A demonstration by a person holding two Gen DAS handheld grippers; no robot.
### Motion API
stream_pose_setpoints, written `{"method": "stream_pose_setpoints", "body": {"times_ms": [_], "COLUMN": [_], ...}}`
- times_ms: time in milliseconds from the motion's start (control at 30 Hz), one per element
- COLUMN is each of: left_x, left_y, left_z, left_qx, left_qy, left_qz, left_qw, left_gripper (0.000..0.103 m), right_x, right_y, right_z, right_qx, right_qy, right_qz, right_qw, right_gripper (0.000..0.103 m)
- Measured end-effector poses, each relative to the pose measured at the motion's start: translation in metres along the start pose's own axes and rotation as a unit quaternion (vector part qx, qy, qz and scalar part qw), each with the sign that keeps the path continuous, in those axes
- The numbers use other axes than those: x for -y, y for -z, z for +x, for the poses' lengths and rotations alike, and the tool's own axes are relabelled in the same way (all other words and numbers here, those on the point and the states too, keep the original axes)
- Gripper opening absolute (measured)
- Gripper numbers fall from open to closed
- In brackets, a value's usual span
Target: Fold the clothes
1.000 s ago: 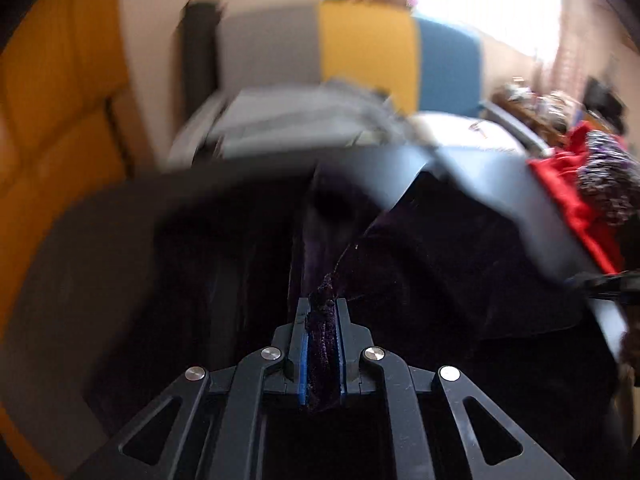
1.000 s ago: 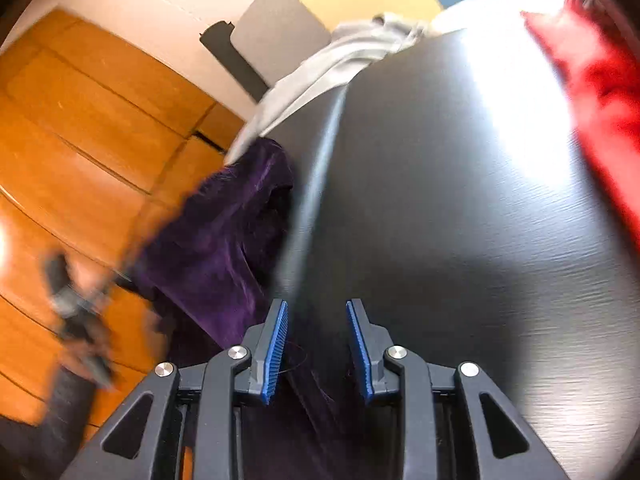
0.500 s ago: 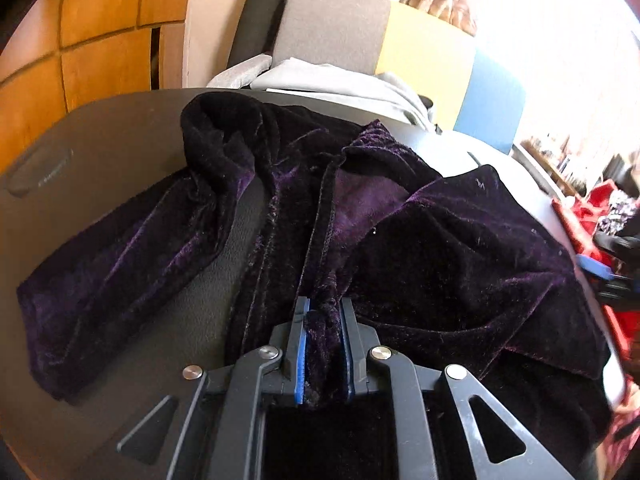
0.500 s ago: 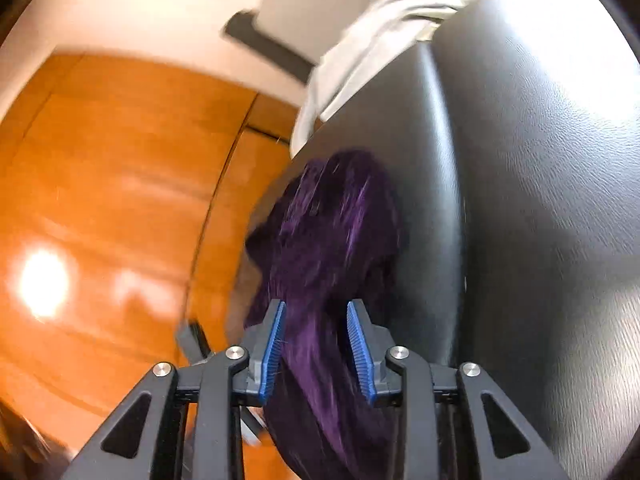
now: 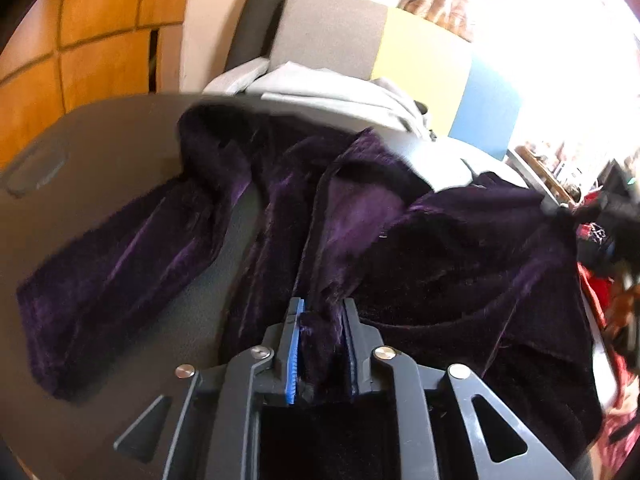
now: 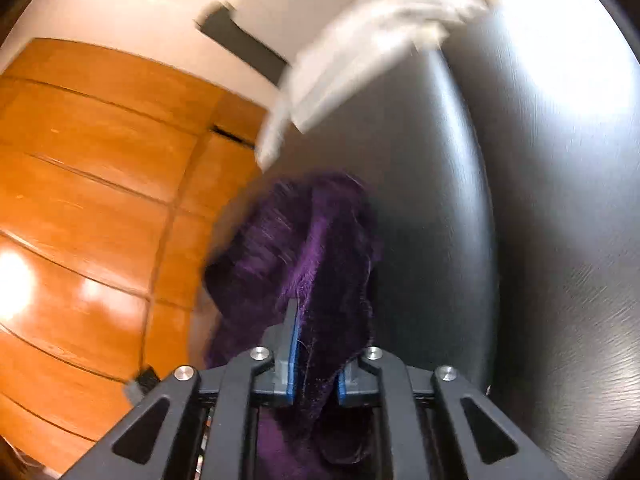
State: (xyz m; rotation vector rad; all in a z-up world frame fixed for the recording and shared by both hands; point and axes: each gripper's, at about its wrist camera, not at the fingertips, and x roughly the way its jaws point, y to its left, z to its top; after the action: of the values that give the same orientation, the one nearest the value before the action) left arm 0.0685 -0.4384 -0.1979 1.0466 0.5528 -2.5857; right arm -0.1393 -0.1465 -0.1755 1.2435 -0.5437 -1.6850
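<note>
Your dark purple velvet garment (image 5: 360,240) sprawls across the round dark grey table (image 5: 100,168), its long axis running from lower left to right of frame. Your left gripper (image 5: 320,320), jaws just easing apart, still pinches a fold. Only the right wrist view shows your right gripper (image 6: 316,344), just clenched on bunched velvet (image 6: 312,248) at the table's edge.

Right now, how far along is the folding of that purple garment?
Early. Done: the purple velvet garment is spread on the dark table, though rumpled, and no neat fold shows. In hand: the left gripper has fabric between its loosening jaws, and the right gripper has just closed on another part. Left: all the actual folds. A grey garment lies beyond.
</note>
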Motion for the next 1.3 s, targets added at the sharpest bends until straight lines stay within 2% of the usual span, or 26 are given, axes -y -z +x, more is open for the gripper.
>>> {"method": "stream_pose_setpoints", "body": {"times_ms": [133,200,233,267,300,333,367,400,433,467,533,567,633,700,833,933,1033,1133,1200,1300], "left_x": [0.032,0.056,0.068,0.083,0.095,0.105,0.116,0.126,0.133,0.139,0.141,0.144,0.149,0.145,0.114,0.087,0.061,0.075,0.078,0.082], "left_y": [-0.034,-0.053,-0.063,-0.072,-0.077,-0.080,-0.082,-0.084,-0.084,-0.083,-0.075,-0.074,-0.063,-0.047,-0.009,0.021,0.060,0.081,0.080,0.047], "left_z": [-0.029,-0.039,-0.043,-0.042,-0.040,-0.038,-0.035,-0.031,-0.027,-0.023,-0.023,-0.018,-0.014,-0.005,0.010,0.016,0.008,-0.007,-0.014,-0.025], "left_qx": [0.057,0.082,0.093,0.097,0.100,0.103,0.106,0.107,0.103,0.100,0.106,0.105,0.096,0.080,0.034,0.000,-0.001,-0.001,-0.011,0.021], "left_qy": [0.033,0.057,0.068,0.076,0.076,0.074,0.070,0.067,0.063,0.059,0.044,0.037,0.017,-0.013,-0.061,-0.085,-0.082,-0.107,-0.088,-0.063], "left_qz": [0.020,0.031,0.037,0.045,0.052,0.058,0.065,0.070,0.071,0.071,0.073,0.079,0.094,0.115,0.108,0.071,0.000,0.036,0.026,0.015], "left_qw": [0.9976,0.9945,0.9926,0.9914,0.9907,0.9902,0.9898,0.9895,0.9902,0.9907,0.9908,0.9906,0.9908,0.9900,0.9917,0.9939,0.9967,0.9936,0.9957,0.9977], "left_gripper": [0.020,0.022,0.028,0.043,0.052,0.066,0.069,0.069,0.069,0.069,0.069,0.070,0.071,0.071,0.071,0.071,0.071,0.071,0.070,0.070], "right_x": [-0.053,-0.083,-0.095,-0.105,-0.117,-0.124,-0.130,-0.127,-0.117,-0.104,-0.066,-0.048,-0.013,0.010,0.013,-0.003,-0.020,-0.017,-0.006,0.019], "right_y": [-0.021,-0.022,-0.020,-0.015,-0.007,0.002,0.011,0.019,0.024,0.028,0.037,0.045,0.064,0.081,0.103,0.108,0.108,0.108,0.093,0.069], "right_z": [-0.079,-0.130,-0.149,-0.171,-0.192,-0.207,-0.220,-0.229,-0.235,-0.240,-0.246,-0.250,-0.259,-0.259,-0.244,-0.208,-0.146,-0.094,-0.060,-0.044], "right_qx": [0.094,0.155,0.181,0.210,0.245,0.276,0.304,0.313,0.302,0.281,0.226,0.209,0.183,0.160,0.125,0.082,0.034,0.001,-0.004,0.020], "right_qy": [0.010,0.047,0.076,0.117,0.169,0.228,0.287,0.327,0.357,0.375,0.382,0.388,0.396,0.400,0.371,0.326,0.284,0.249,0.224,0.226], "right_qz": [-0.086,-0.144,-0.169,-0.198,-0.229,-0.255,-0.279,-0.295,-0.295,-0.281,-0.223,-0.195,-0.147,-0.123,-0.127,-0.157,-0.190,-0.180,-0.142,-0.089], "right_qw": [0.992,0.976,0.966,0.950,0.927,0.898,0.864,0.841,0.833,0.838,0.868,0.876,0.888,0.894,0.912,0.929,0.939,0.952,0.964,0.970], "right_gripper": [0.011,0.011,0.011,0.011,0.011,0.014,0.022,0.028,0.033,0.035,0.036,0.036,0.036,0.036,0.036,0.036,0.036,0.035,0.035,0.036]}}
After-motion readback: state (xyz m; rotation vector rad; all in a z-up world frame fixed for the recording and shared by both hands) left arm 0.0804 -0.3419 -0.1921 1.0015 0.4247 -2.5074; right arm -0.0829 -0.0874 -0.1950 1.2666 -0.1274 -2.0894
